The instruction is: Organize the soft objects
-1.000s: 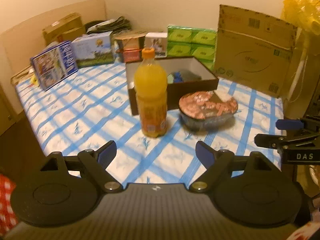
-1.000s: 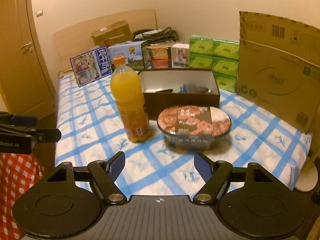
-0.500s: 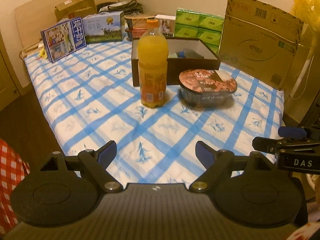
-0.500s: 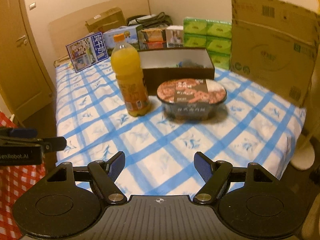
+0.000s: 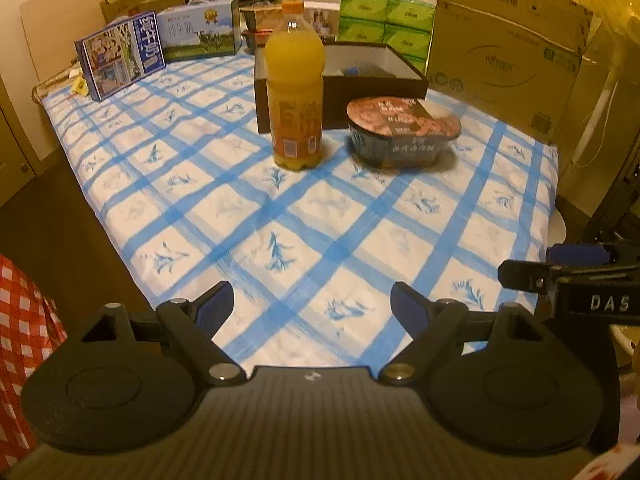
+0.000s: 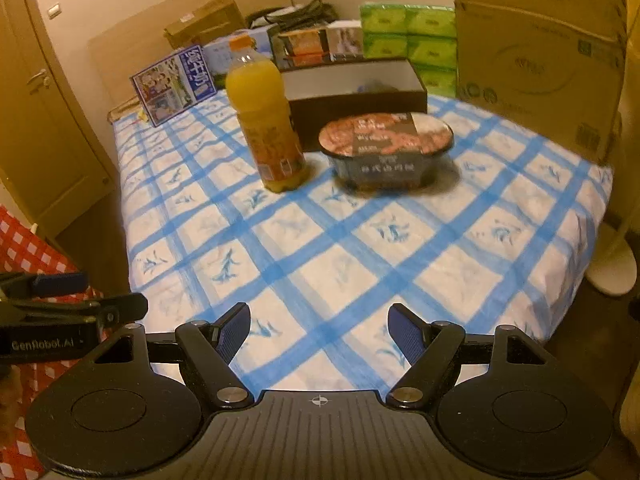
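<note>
Both the left gripper [image 5: 312, 300] and right gripper [image 6: 319, 322] are held open, nothing between them. The orange-juice plastic bottle [image 5: 295, 92] and foil-lidded oval noodle bowl [image 5: 403, 130] are seen mid-bed, before the dark open box [image 5: 340, 80]. Bowl judged light, crushable: side walls to be gripped gently.

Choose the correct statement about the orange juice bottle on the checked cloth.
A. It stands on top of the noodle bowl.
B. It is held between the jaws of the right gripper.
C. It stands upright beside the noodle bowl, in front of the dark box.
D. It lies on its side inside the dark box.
C: the orange juice bottle stands upright on the cloth next to the noodle bowl, with the dark box behind both.
</note>
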`<state>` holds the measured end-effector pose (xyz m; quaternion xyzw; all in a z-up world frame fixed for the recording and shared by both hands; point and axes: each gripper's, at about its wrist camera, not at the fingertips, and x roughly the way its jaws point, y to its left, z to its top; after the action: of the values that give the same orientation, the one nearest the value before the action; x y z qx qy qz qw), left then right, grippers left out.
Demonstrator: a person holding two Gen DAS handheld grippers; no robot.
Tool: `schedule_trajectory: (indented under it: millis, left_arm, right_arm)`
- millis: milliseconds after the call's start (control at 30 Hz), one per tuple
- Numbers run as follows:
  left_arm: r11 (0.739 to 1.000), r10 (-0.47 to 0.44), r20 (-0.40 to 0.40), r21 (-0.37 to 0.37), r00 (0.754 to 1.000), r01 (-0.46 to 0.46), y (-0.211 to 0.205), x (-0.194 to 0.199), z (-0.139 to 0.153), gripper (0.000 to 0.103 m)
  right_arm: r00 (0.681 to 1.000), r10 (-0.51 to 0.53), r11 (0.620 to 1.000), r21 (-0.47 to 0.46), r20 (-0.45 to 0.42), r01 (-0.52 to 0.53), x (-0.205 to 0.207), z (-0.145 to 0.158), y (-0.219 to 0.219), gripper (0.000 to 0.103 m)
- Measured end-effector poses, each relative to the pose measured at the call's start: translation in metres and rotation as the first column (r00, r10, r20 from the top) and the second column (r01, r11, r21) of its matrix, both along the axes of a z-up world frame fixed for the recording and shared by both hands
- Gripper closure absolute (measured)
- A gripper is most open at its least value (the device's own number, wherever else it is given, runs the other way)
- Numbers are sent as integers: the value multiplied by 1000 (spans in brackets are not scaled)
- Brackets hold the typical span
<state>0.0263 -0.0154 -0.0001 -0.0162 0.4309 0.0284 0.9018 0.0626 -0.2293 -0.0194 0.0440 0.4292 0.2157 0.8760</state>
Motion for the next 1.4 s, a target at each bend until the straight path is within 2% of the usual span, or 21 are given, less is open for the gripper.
schedule_trajectory:
  millis: [400, 1400]
  left_arm:
    - [1000, -14, -46, -13, 999, 14, -13, -7, -14, 19]
    - [1000, -11, -36, -12, 999, 11, -14, -10, -11, 19]
  right_arm:
    - [999, 17, 1000, -9, -42, -17, -12, -11, -2, 27]
    - [999, 7, 1000, -9, -51, -8, -17, -16, -3, 27]
